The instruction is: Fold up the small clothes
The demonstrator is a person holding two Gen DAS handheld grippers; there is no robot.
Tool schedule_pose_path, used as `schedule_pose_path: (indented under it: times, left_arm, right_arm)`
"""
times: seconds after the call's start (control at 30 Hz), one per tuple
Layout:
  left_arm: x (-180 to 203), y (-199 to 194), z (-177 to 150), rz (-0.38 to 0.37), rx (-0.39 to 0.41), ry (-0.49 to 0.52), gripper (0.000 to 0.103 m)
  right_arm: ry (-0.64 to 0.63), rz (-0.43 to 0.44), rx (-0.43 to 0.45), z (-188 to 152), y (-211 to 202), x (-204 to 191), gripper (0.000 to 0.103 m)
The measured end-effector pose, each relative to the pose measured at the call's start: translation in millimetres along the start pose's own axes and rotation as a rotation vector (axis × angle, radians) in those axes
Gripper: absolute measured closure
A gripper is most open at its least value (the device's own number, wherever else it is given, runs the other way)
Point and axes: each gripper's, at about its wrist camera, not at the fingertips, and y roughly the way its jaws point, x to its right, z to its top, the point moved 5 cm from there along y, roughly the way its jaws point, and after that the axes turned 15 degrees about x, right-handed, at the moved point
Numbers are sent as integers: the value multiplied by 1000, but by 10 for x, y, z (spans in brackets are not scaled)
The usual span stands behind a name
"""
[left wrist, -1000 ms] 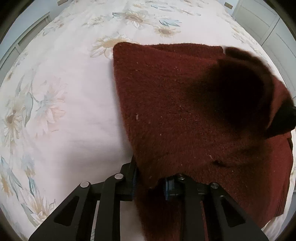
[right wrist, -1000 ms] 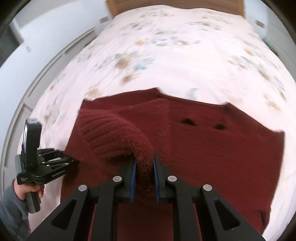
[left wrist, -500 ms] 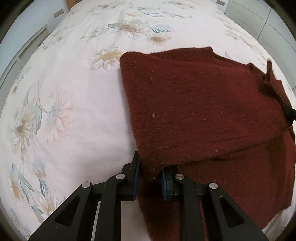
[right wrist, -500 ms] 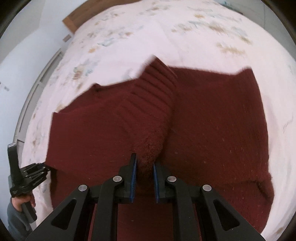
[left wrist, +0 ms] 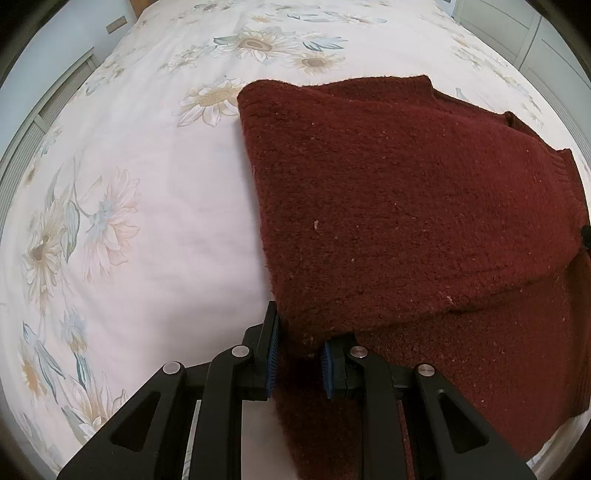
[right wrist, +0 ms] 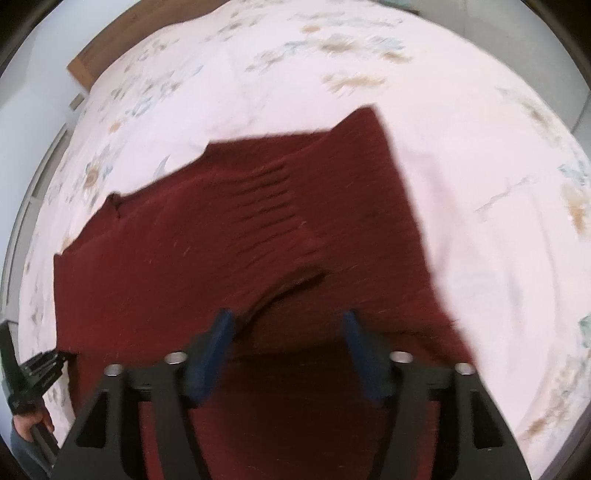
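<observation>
A dark red knitted sweater (left wrist: pixel 406 206) lies on the bed with its upper half folded over the lower half. My left gripper (left wrist: pixel 299 354) is shut on the sweater's near left corner, with cloth between the blue pads. In the right wrist view the sweater (right wrist: pixel 229 236) lies flat, its ribbed cuff (right wrist: pixel 280 206) on top. My right gripper (right wrist: pixel 288 332) is open just above the sweater's near edge and holds nothing. The left gripper also shows at the far left of the right wrist view (right wrist: pixel 40 369).
The bed has a white sheet with a pale flower print (left wrist: pixel 110 206) and takes up most of both views. White cupboard doors (left wrist: pixel 517 33) stand beyond the far right. A wooden headboard (right wrist: pixel 96 55) is at the far end.
My right gripper has laid the sleeve down on the sweater and opened, letting it go. The sweater now lies flatter. My left gripper still holds its corner.
</observation>
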Motion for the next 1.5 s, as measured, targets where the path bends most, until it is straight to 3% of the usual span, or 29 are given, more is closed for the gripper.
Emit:
schedule_pose_path:
  times: [0.13, 0.3, 0.37, 0.43, 0.47, 0.5, 0.67, 0.93, 1.03, 1.13, 1.2, 1.23, 1.27, 1.3, 1.33, 1.37, 1.43, 1.5]
  left_arm:
    - [12, -60, 7, 1, 11, 2, 86]
    - [74, -111, 2, 6, 5, -3, 86]
    - [64, -116, -12, 4, 2, -11, 86]
    - [28, -106, -12, 4, 0, -15, 86]
    - [25, -111, -12, 6, 0, -16, 86]
    - [-44, -56, -16, 7, 1, -13, 86]
    - [0, -131, -8, 16, 17, 1, 86]
    - [85, -114, -49, 36, 11, 25, 86]
    - [96, -95, -64, 50, 12, 28, 85]
    - [112, -148, -58, 65, 14, 41, 84]
    - [153, -243, -39, 67, 17, 58, 83]
    - [163, -290, -27, 67, 20, 60, 79]
    - [168, -342, -13, 68, 22, 57, 72]
    - [172, -413, 8, 60, 28, 44, 67]
    - [175, -470, 29, 51, 35, 30, 53]
    - [179, -557, 62, 47, 47, 11, 32]
    - [213, -714, 142, 32, 87, -2, 14]
    - [278, -897, 238, 15, 141, -8, 9]
  right_arm:
    - [-8, -9, -21, 121, 125, 34, 23]
    - [-41, -47, -139, 36, 549, -44, 23]
    - [-68, -61, -114, 18, 575, -95, 24]
    - [-80, -35, -87, 25, 524, -137, 56]
    - [-76, 1, -86, 21, 495, -169, 87]
    - [-80, 20, -79, 27, 455, -194, 91]
    - [-102, 11, 13, 57, 222, -96, 92]
    - [-111, -26, 3, -102, 237, 96, 92]
    - [-122, -26, 16, -95, 219, 73, 88]
    - [-132, -53, 38, -70, 158, 64, 60]
    - [-145, -67, 64, -36, 51, 99, 35]
    - [-148, -67, 78, -2, -7, 116, 29]
    - [-151, -61, 94, 32, -77, 122, 21]
    - [-155, -57, 107, 59, -107, 78, 20]
    - [-163, -55, 119, 83, -166, 73, 19]
    - [-176, -56, 134, 111, -225, 57, 17]
    - [-210, -51, 172, 173, -348, -17, 5]
    - [-224, -34, 200, 208, -429, -109, 0]
